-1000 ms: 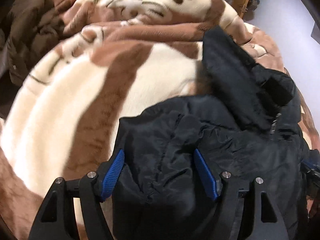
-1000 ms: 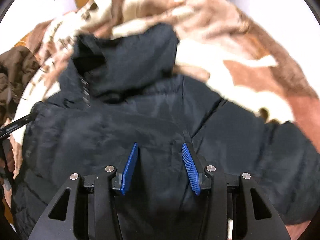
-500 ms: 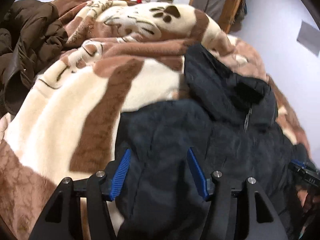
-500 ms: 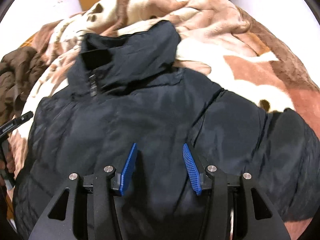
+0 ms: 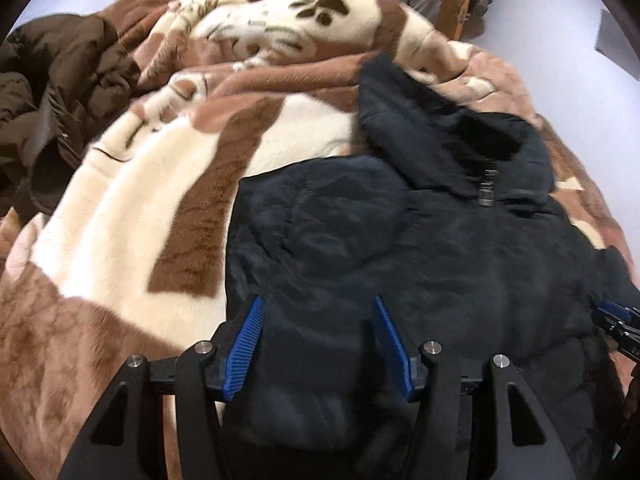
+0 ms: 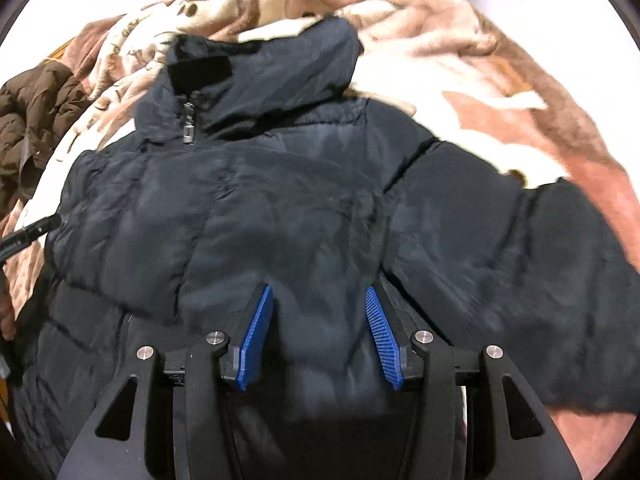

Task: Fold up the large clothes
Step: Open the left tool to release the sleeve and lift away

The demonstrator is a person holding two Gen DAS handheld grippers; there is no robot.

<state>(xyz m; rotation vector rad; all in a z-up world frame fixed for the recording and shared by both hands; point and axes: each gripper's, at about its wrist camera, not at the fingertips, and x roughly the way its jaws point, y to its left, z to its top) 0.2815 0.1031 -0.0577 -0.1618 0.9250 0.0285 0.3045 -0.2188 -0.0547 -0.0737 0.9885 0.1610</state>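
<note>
On the blanket (image 5: 132,208), dark jacket (image 6: 280,200), sleeve (image 6: 520,260) only in right view

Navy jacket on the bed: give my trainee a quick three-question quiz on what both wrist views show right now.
1. True or false: the navy puffer jacket lies on the brown-and-cream blanket with its zipper pull up at the collar.
2. What lies bunched at the blanket's far left edge?
A. a brown coat
B. a red towel
C. a grey pillow
3. Fill in: jacket fabric lies between the blue pads of the left gripper and the right gripper; the sleeve extends toward the ____ of the right wrist view.

Key: 1 true; 2 A, the brown coat; 3 right.
</note>
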